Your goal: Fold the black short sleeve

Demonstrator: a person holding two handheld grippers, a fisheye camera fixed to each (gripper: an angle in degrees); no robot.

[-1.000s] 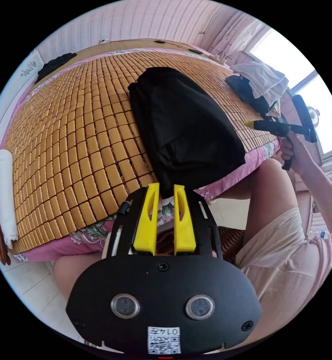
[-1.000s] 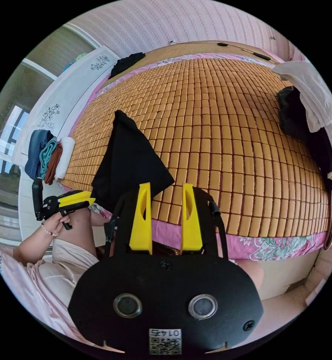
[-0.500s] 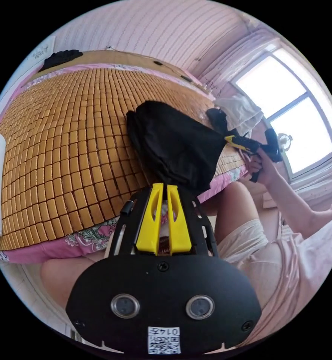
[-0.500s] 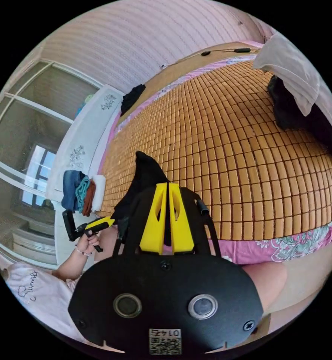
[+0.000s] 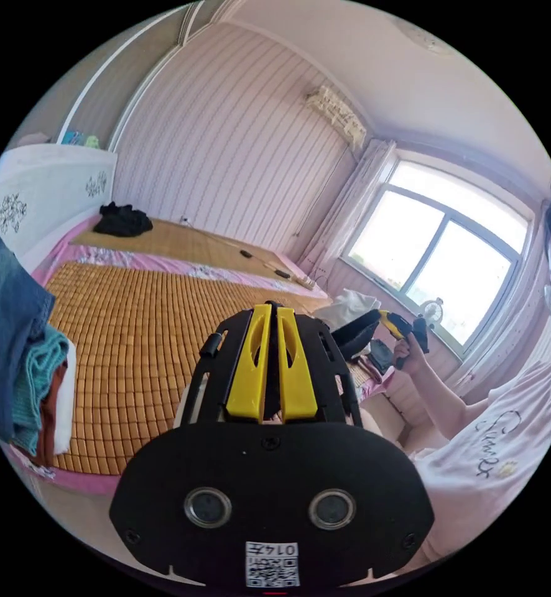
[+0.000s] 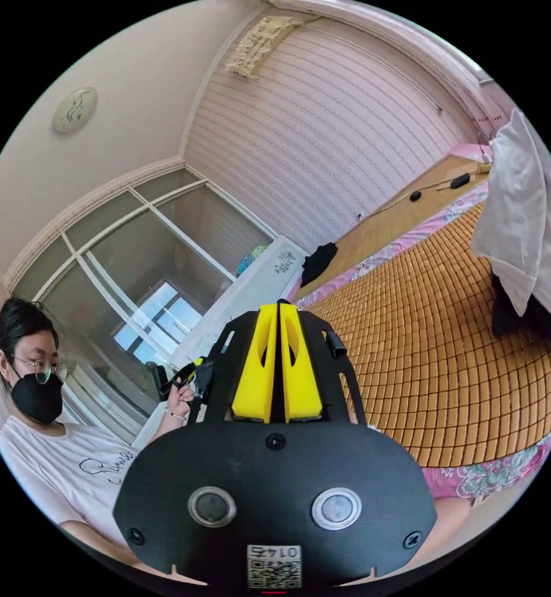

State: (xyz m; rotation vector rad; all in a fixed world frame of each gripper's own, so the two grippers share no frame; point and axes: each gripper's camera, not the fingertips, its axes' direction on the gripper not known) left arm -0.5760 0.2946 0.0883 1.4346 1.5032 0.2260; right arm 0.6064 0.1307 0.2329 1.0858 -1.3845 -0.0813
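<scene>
The left gripper (image 5: 272,308) has its yellow jaws closed on a strip of black cloth. The right gripper (image 6: 278,306) has its jaws pressed together with only a thin dark line between them. In the left gripper view, the right gripper (image 5: 384,316) holds one end of the black short sleeve (image 5: 353,331), raised above the bed's near edge.

The bamboo mat (image 5: 132,323) lies bare across its middle. A stack of folded clothes (image 5: 14,348) sits at one near corner. A white garment pile (image 6: 524,211) over dark cloth sits at the other side. The floral sheet (image 6: 487,479) borders the near edge.

Each gripper housing carries a code label (image 5: 272,563). Script on the person's shirt (image 5: 496,429) is too distorted to read.
</scene>
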